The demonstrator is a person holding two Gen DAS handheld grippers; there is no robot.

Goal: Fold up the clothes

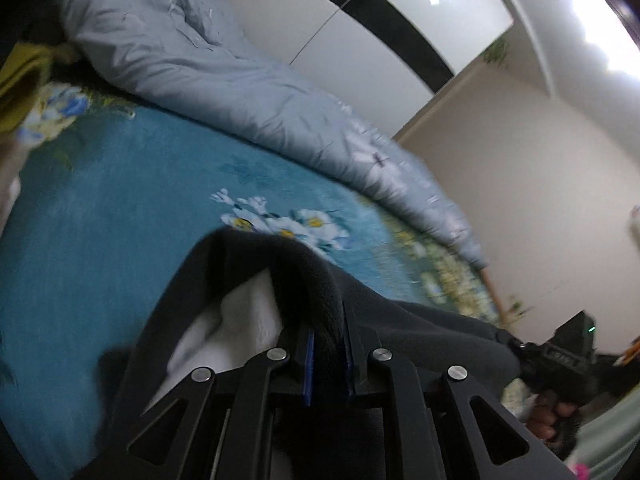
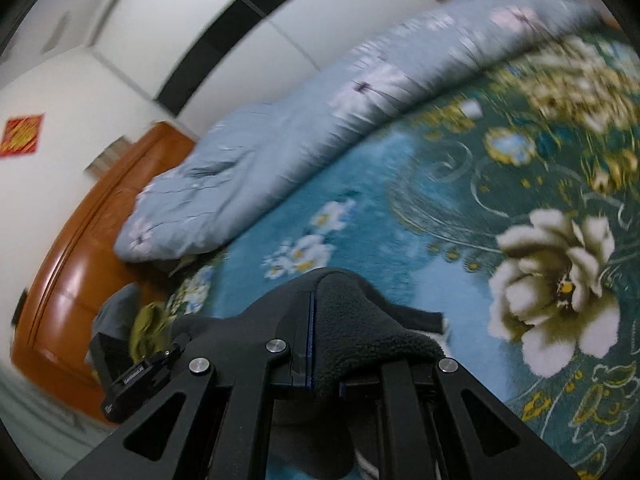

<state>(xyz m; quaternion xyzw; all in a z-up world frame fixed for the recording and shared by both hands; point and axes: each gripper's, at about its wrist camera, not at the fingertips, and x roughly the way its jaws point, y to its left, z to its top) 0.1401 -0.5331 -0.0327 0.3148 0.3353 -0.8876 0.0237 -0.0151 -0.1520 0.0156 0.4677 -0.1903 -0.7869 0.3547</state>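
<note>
A dark grey fleece garment [image 1: 240, 268] with a white lining [image 1: 240, 320] hangs low over the blue floral bedspread [image 1: 120, 208]. In the left wrist view, my left gripper [image 1: 328, 332] is shut on a thick fold of its edge, the fabric pinched between the blue pads. The cloth stretches right toward my right gripper [image 1: 560, 360], held by a hand [image 1: 548, 416]. In the right wrist view, my right gripper [image 2: 320, 320] is shut on another part of the same fleece [image 2: 368, 336], which drapes over and hides its right finger. The left gripper's body [image 2: 136, 376] shows at lower left.
A crumpled grey-blue duvet [image 1: 224, 92] lies along the far side of the bed, against white wardrobe doors [image 1: 360, 40]. A wooden headboard [image 2: 80, 240] stands at one end. An olive-yellow garment [image 2: 146, 332] lies near the headboard. The bedspread [image 2: 400, 208] spreads out ahead of both grippers.
</note>
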